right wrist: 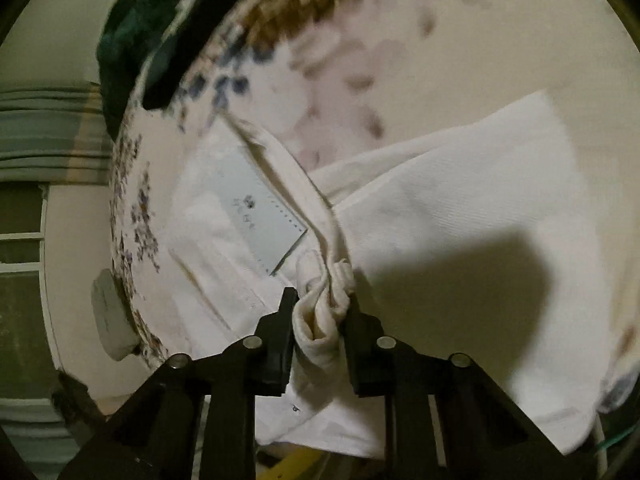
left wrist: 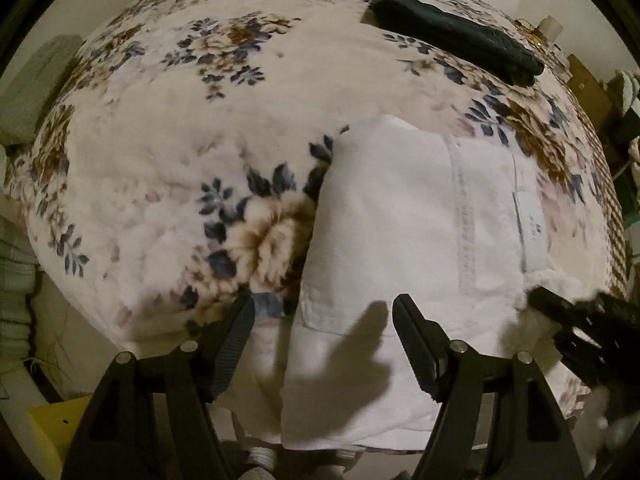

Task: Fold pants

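White pants [left wrist: 400, 216] lie folded on a flower-print blanket [left wrist: 180, 140], waistband and label to the right. My left gripper [left wrist: 324, 316] hangs open just above the pants' near left edge, nothing between its fingers. In the right wrist view my right gripper [right wrist: 320, 304] is shut on a bunched fold of the white pants [right wrist: 440, 208] at the waistband, near the grey label [right wrist: 260, 208]. The right gripper also shows as a blurred black shape [left wrist: 580, 320] at the pants' right edge in the left wrist view.
A dark green folded garment [left wrist: 452, 32] lies at the blanket's far right; it shows again as a dark green garment [right wrist: 140, 32] in the right wrist view. The bed's near edge drops off below the grippers. A yellow object [left wrist: 60, 420] sits low left.
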